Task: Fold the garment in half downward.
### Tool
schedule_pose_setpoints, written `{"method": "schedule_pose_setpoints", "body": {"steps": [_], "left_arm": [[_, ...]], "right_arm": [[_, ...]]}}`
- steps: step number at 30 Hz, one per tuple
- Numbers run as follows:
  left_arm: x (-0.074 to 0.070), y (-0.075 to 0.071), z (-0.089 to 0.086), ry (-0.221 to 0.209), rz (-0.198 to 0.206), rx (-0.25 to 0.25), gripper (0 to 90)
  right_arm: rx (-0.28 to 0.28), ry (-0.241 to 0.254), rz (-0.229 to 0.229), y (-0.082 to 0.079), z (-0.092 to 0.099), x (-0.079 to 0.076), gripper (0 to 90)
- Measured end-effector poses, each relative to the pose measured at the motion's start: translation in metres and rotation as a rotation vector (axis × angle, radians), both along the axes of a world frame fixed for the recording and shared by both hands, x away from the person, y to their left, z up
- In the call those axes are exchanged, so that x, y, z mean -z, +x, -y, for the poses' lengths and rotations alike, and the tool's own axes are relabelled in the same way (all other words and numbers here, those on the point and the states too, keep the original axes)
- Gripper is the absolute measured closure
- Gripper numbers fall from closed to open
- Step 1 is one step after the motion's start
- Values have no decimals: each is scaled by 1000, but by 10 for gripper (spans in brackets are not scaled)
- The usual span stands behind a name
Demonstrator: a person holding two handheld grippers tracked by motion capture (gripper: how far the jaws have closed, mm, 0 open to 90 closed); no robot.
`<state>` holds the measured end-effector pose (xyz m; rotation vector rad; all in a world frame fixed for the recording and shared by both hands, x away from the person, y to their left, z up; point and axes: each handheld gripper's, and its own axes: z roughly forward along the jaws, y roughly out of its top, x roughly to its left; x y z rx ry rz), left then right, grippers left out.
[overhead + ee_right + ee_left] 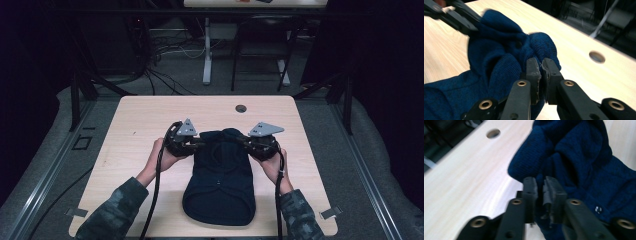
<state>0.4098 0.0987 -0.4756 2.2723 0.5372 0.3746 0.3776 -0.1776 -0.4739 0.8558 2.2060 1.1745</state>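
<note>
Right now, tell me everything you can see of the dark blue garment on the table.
The dark blue garment is a small knitted piece, apparently a sweater, lying near the middle of the light wooden table, its rounded hem toward the person. A small shiny snap or button shows on it. Its far end is bunched and lifted, pinched on one side by the left gripper and on the other by the right gripper.

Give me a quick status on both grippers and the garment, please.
Left gripper shut on blue knit garment, right gripper shut on it too. Garment lies on table. Nothing in the way.
</note>
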Motion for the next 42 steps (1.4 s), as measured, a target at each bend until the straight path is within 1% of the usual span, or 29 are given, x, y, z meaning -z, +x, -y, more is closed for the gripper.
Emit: {"method": "schedule_pose_setpoints", "body": {"steps": [2, 5, 8, 11, 12, 14, 16, 18, 19, 20, 21, 22, 23, 24, 26, 27, 28, 29, 30, 31, 33, 34, 35, 37, 38, 39, 40, 41, 42], "left_arm": [[5, 4, -1, -3, -31, -7, 650], [9, 10, -3, -16, -49, -28, 571], [12, 14, -5, -25, -44, -51, 500], [14, 18, -7, -35, -56, -66, 437], [15, 19, -7, -38, -57, -71, 417], [16, 21, -8, -42, -56, -85, 382], [18, 24, -7, -48, -72, -89, 353], [20, 27, -6, -42, -76, -97, 333], [21, 30, -5, -42, -86, -89, 337], [23, 31, -3, -47, -94, -77, 373], [25, 32, -1, -41, -102, -61, 442], [26, 32, 2, -36, -94, -64, 513], [26, 32, 4, -29, -96, -52, 591], [27, 31, 6, -28, -86, -47, 661], [25, 29, 10, -12, -61, -37, 732], [25, 28, 12, -10, -42, -43, 752], [23, 27, 14, -5, -17, -52, 762], [21, 26, 15, 0, 6, -61, 769], [20, 25, 15, 3, 33, -71, 772], [17, 24, 16, 3, 62, -79, 776], [10, 19, 18, 10, 144, -102, 779], [7, 16, 18, 14, 175, -107, 782], [6, 15, 18, 15, 188, -105, 784], [3, 9, 18, 10, 237, -106, 787], [2, 8, 17, 13, 240, -102, 788], [2, 5, 17, 5, 262, -104, 788], [3, 3, 16, 5, 274, -96, 790], [3, 1, 16, 14, 288, -90, 790], [4, -1, 16, 17, 305, -78, 790]], "right_arm": [[-18, -16, 36, -3, -4, 1, 844], [-48, -32, 74, -5, -6, 0, 845], [-78, -42, 113, -9, -7, -2, 845], [-108, -46, 155, -13, -6, -5, 845], [-106, -55, 171, -15, -6, -5, 845], [-121, -54, 189, -17, -5, -5, 845], [-136, -55, 198, -18, -4, -5, 845], [-153, -49, 216, -20, -3, -4, 845], [-159, -56, 212, -20, -3, -4, 845], [-155, -63, 222, -21, -4, -3, 845], [-165, -63, 221, -21, -4, -3, 845], [-162, -70, 223, -21, -4, -3, 844], [-158, -74, 223, -21, -4, -3, 845], [-161, -79, 221, -20, -4, -3, 844], [-148, -91, 227, -19, -3, -3, 844], [-141, -102, 225, -18, -3, -3, 844], [-128, -119, 237, -17, -2, -3, 844], [-118, -133, 230, -15, -2, -3, 843], [-93, -142, 213, -12, -1, -5, 843], [-75, -138, 211, -10, 0, -6, 842], [-35, -104, 171, -2, 3, -9, 840], [-26, -89, 162, -1, 3, -10, 837], [-27, -77, 125, 0, 3, -11, 831], [-7, -69, 89, 0, 3, -10, 810], [-12, -46, 45, 1, 4, -8, 790], [-14, -38, 14, 2, 5, -8, 754], [-7, -22, -14, 2, 6, -5, 698], [-21, -11, -41, 4, 7, -3, 668], [-23, -12, -56, 4, 8, -1, 612]]}}
